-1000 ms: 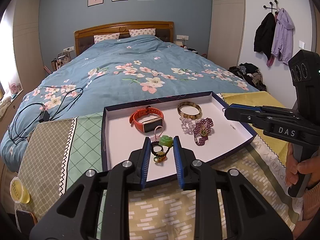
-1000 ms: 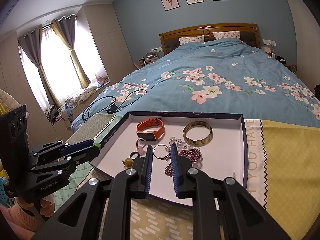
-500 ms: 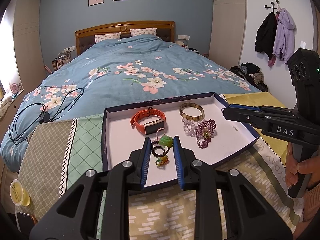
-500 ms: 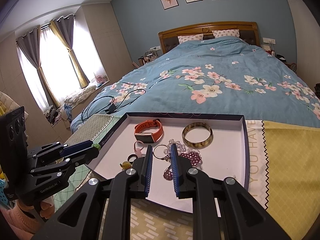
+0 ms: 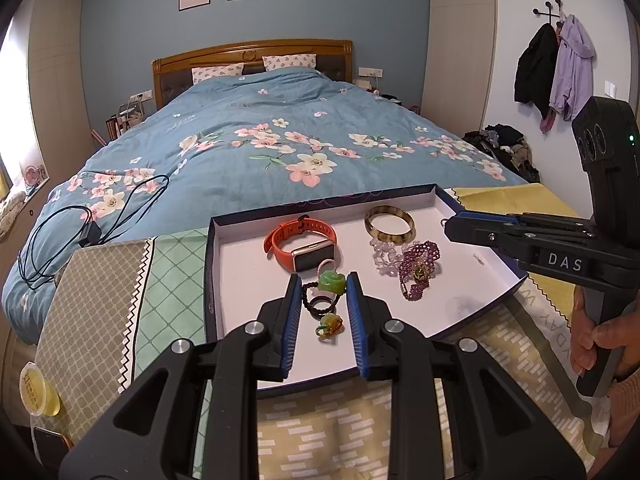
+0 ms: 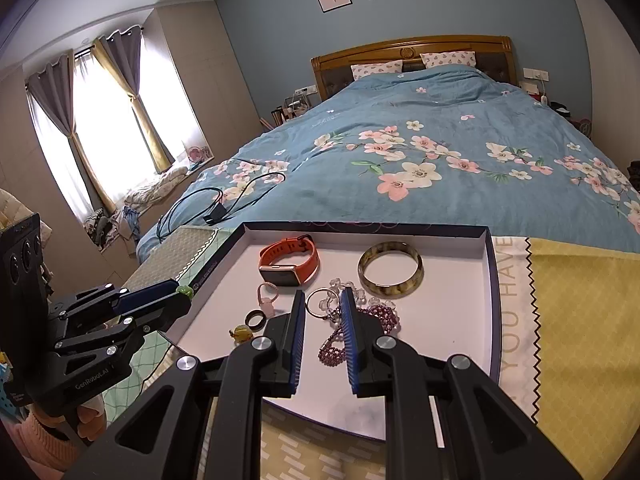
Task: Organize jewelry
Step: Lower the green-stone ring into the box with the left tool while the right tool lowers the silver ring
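Little has shifted since the earlier frames; both grippers hover where they were, only slightly nearer the tray. The left gripper (image 5: 323, 312), tongs narrow, seems to hold a green jade pendant (image 5: 331, 282) on a dark cord, though contact is hard to confirm. The right gripper (image 6: 323, 336), tongs narrow and empty, hangs above a thin metal ring (image 6: 319, 302) and purple beaded bracelet (image 6: 382, 317). All the jewelry lies in the shallow white cardboard tray (image 5: 472, 298); sorting looks barely begun, and the next move needs a fine pinch. Farther off sit an orange rubber-strapped watch (image 5: 301, 242) and a glossy mottled bangle (image 5: 389, 221).
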Motion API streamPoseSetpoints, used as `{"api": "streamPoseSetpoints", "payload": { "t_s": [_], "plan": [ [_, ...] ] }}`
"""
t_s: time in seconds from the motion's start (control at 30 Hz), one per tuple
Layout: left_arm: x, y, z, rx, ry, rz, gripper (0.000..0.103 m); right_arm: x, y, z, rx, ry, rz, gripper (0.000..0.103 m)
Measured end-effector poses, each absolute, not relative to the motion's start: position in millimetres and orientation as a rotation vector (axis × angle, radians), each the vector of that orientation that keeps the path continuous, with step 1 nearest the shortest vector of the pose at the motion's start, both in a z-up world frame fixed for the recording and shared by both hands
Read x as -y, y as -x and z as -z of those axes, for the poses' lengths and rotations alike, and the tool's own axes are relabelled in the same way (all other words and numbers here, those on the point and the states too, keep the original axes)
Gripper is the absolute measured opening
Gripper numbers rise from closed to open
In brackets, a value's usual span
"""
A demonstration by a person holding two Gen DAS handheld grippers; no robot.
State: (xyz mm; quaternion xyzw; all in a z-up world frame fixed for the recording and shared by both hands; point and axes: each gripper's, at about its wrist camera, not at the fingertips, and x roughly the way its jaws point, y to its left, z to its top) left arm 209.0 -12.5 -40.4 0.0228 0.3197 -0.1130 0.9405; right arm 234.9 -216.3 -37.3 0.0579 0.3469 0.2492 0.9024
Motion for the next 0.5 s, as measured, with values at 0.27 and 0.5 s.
{"api": "streamPoseSetpoints", "payload": {
  "t_s": [0.27,0.5],
  "plan": [
    [12,-214,44,-0.656,-0.051,0.222,0.023,215,-240,39,-0.726,-0.111,-0.51,0.016],
    [13,-217,47,-0.662,-0.053,0.215,0.023,216,-247,43,-0.743,-0.112,-0.501,0.016]
  ]
}}
